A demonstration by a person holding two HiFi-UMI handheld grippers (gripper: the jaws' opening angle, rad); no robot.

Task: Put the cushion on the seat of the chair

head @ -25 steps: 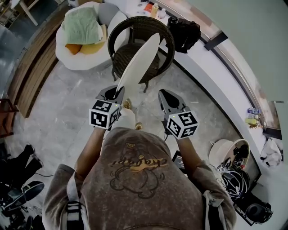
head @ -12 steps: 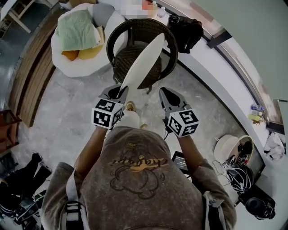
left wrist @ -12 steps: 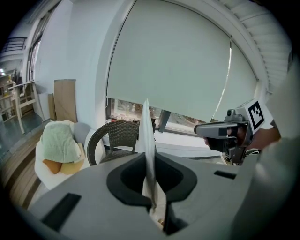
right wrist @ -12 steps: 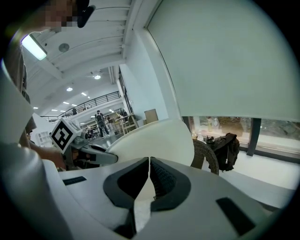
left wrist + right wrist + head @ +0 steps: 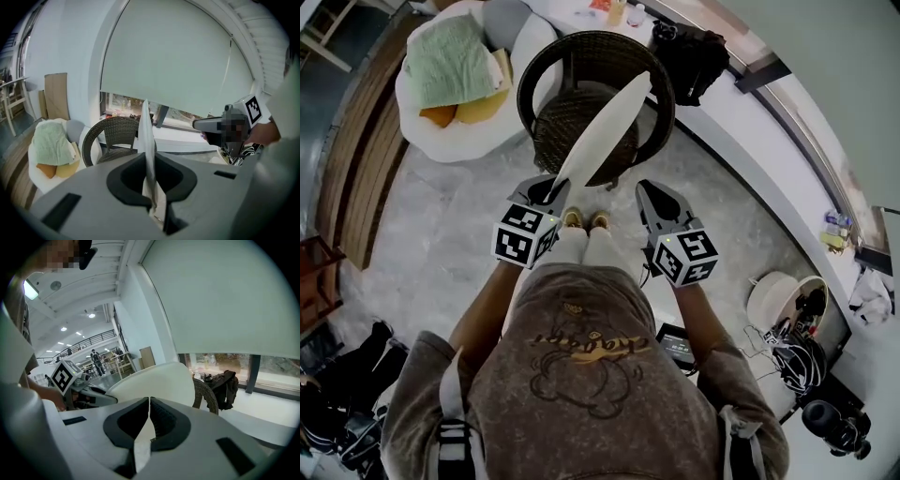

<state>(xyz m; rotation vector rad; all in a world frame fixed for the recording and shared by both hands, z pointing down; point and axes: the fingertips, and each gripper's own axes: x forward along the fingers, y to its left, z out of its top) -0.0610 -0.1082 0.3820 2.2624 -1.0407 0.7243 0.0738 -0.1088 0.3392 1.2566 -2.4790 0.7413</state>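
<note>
A white, flat, round cushion (image 5: 602,136) is held edge-on, with my left gripper (image 5: 546,189) shut on its near rim. It slants up and forward over the dark wicker chair (image 5: 591,39), above the seat and not touching it. In the left gripper view the cushion (image 5: 146,136) stands as a thin vertical blade between the jaws, with the chair (image 5: 112,136) behind it. My right gripper (image 5: 652,193) hangs to the right of the cushion, shut and holding nothing. In the right gripper view its jaws (image 5: 149,401) meet, and the cushion's broad face (image 5: 157,378) fills the space ahead.
A white round armchair (image 5: 478,136) with a green blanket and yellow pillows stands left of the chair. A black bag (image 5: 689,56) lies on the white window ledge (image 5: 741,131) behind it. Bags and gear (image 5: 797,352) sit on the floor at the right. The person's shoes (image 5: 586,220) are just short of the chair.
The person has stepped towards the wicker chair. Both grippers and the cushion have moved forward, so the cushion now reaches further over the seat.
</note>
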